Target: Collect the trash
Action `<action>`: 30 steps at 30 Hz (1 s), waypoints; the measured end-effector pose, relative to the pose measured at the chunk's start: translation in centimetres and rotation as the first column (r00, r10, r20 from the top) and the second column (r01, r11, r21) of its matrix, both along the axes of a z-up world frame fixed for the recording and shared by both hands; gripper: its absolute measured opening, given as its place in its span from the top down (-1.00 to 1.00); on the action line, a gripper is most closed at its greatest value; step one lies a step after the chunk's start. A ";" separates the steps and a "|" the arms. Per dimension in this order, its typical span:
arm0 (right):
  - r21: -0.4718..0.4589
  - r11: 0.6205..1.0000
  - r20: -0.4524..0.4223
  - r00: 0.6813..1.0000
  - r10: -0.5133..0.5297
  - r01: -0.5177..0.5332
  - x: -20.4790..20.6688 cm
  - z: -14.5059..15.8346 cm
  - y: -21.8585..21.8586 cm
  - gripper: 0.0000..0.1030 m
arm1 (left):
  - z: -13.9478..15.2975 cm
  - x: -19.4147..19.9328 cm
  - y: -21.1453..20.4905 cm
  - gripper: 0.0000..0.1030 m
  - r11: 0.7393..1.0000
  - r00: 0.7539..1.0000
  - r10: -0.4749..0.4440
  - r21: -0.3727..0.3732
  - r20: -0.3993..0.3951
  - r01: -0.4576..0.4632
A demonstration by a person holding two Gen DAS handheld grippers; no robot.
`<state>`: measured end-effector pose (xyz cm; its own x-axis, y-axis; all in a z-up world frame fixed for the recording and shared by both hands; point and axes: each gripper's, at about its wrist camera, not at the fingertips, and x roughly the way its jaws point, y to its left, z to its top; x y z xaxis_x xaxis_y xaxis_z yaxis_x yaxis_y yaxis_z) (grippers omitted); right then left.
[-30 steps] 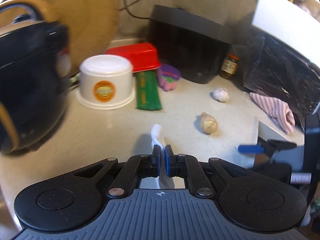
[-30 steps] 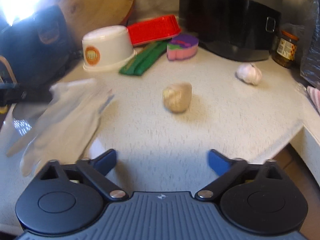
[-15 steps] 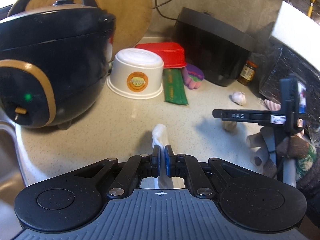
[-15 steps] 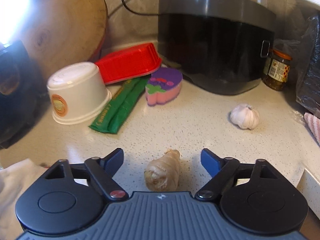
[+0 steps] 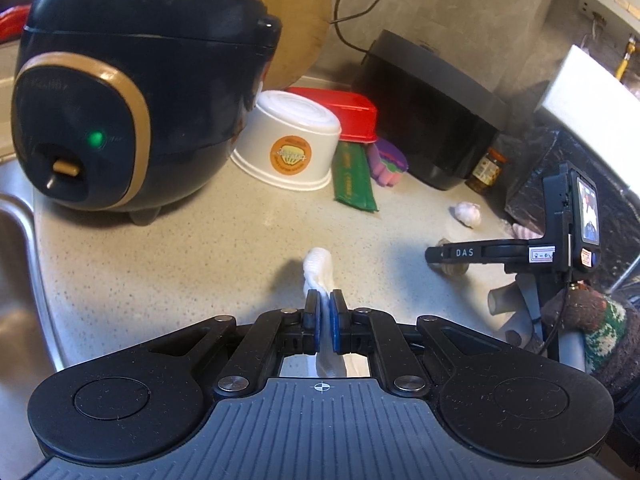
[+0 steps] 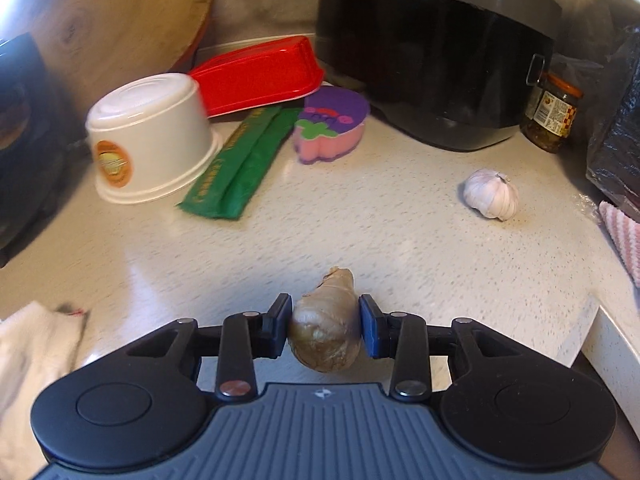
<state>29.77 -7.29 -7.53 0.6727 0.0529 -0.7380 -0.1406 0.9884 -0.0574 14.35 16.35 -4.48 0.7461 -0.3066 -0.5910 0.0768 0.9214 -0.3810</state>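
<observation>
My left gripper (image 5: 325,312) is shut on a white glove (image 5: 319,267), which sticks out past the fingertips above the counter; part of the glove also shows at the left edge of the right wrist view (image 6: 36,344). My right gripper (image 6: 325,322) has its jaws against both sides of a beige piece of ginger (image 6: 325,328) lying on the speckled counter (image 6: 360,232). From the left wrist view the right gripper (image 5: 436,255) covers most of the ginger (image 5: 454,269).
An upturned white tub (image 6: 148,140), a green packet (image 6: 240,160), a red container (image 6: 256,74), a purple-pink sponge (image 6: 330,126), a garlic bulb (image 6: 491,194), a jar (image 6: 552,112), a black appliance (image 6: 436,48), a rice cooker (image 5: 132,96) and a sink (image 5: 16,280) surround the spot.
My right gripper moved forward over the ginger and its jaws closed in on it. My left gripper swung left with the glove, bringing the rice cooker and sink into view.
</observation>
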 end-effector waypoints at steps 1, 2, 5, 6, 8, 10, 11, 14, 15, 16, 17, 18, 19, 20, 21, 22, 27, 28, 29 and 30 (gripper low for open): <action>-0.002 1.000 0.000 1.000 0.003 -0.003 -0.5 0.3 0.5 0.30 | -0.1 -0.2 0.2 0.84 1.000 1.000 -0.002 -0.011 0.001 0.002; -0.001 1.000 0.000 1.000 0.005 -0.005 -0.9 0.7 0.9 0.30 | -0.2 -0.3 0.5 0.83 1.000 1.000 -0.005 -0.023 0.001 0.005; 0.011 1.000 0.004 1.000 0.013 -0.013 -2.4 1.9 2.4 0.30 | -0.4 -0.8 1.3 0.84 0.998 1.000 -0.011 -0.057 0.001 0.011; 0.016 1.000 0.009 1.000 0.018 -0.018 -3.0 2.4 2.9 0.30 | -0.5 -1.0 1.6 0.84 0.998 1.000 -0.015 -0.068 0.000 0.014; 0.021 1.000 0.020 1.000 0.023 -0.023 -4.3 3.1 4.1 0.30 | -0.6 -1.3 2.1 0.84 0.996 1.000 -0.027 -0.084 -0.002 0.026; 0.032 0.999 0.026 0.999 0.019 -0.019 -5.5 3.8 4.9 0.30 | -0.7 -1.3 2.4 0.84 0.995 0.999 -0.042 -0.096 -0.005 0.041; 0.040 0.999 0.026 1.000 0.013 -0.014 -6.2 4.1 5.3 0.30 | -0.7 -1.3 2.5 0.84 0.994 0.999 -0.050 -0.101 -0.004 0.049; 0.047 0.999 0.034 0.999 -0.011 0.009 -8.4 4.9 5.7 0.30 | -0.5 -1.1 2.4 0.84 0.990 0.997 -0.082 -0.117 0.007 0.082; 0.043 0.999 0.039 0.999 -0.023 0.022 -9.1 5.1 5.8 0.30 | -0.5 -1.1 2.3 0.84 0.988 0.995 -0.096 -0.122 0.013 0.096; 0.040 0.999 0.045 0.998 -0.038 0.037 -9.9 5.4 5.7 0.30 | -0.4 -1.0 2.1 0.83 0.986 0.994 -0.111 -0.125 0.021 0.113; 0.037 0.998 0.050 0.997 -0.059 0.058 -10.7 5.6 5.4 0.30 | -0.3 -0.9 1.8 0.84 0.984 0.992 -0.126 -0.123 0.028 0.129; 0.036 0.996 0.053 0.995 -0.081 0.079 -11.4 5.7 5.1 0.30 | -0.2 -0.8 1.4 0.83 0.982 0.989 -0.141 -0.123 0.033 0.144; 0.036 0.994 0.055 0.993 -0.106 0.105 -12.0 5.9 4.5 0.30 | -0.2 -0.8 1.0 0.83 0.979 0.987 -0.156 -0.127 0.036 0.160; 0.035 0.992 0.055 0.990 -0.126 0.125 -12.5 5.9 4.0 0.30 | -0.1 -0.7 0.5 0.84 0.975 0.985 -0.170 -0.136 0.035 0.174; 0.033 0.989 0.055 0.988 -0.147 0.145 -13.1 6.1 3.5 0.30 | 0.0 -0.8 -0.1 0.84 0.971 0.982 -0.185 -0.147 0.035 0.188; 0.030 0.986 0.054 0.984 -0.168 0.166 -13.7 6.1 2.7 0.30 | 0.2 -0.9 -0.8 0.84 0.966 0.979 -0.203 -0.156 0.037 0.206; 0.041 0.964 0.068 0.962 -0.266 0.263 -16.2 6.3 -1.5 0.30 | 1.1 -2.1 -5.4 0.84 0.937 0.948 -0.307 -0.148 0.081 0.316; 0.051 0.958 0.070 0.956 -0.285 0.282 -16.6 6.2 -2.6 0.30 | 1.2 -2.3 -6.4 0.84 0.931 0.943 -0.322 -0.152 0.081 0.331; 0.060 0.953 0.071 0.951 -0.300 0.296 -17.1 6.1 -3.7 0.30 | 1.3 -2.5 -7.4 0.84 0.925 0.938 -0.337 -0.157 0.080 0.346; 0.068 0.949 0.071 0.948 -0.312 0.307 -17.6 6.0 -4.8 0.30 | 1.4 -2.6 -8.6 0.84 0.918 0.932 -0.353 -0.160 0.082 0.362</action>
<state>12.16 -12.08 -1.57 0.7192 -0.1283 -0.6828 0.1754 0.9845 -0.0003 11.80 7.70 -3.10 0.5957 -0.6508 -0.4707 0.4123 0.7507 -0.5162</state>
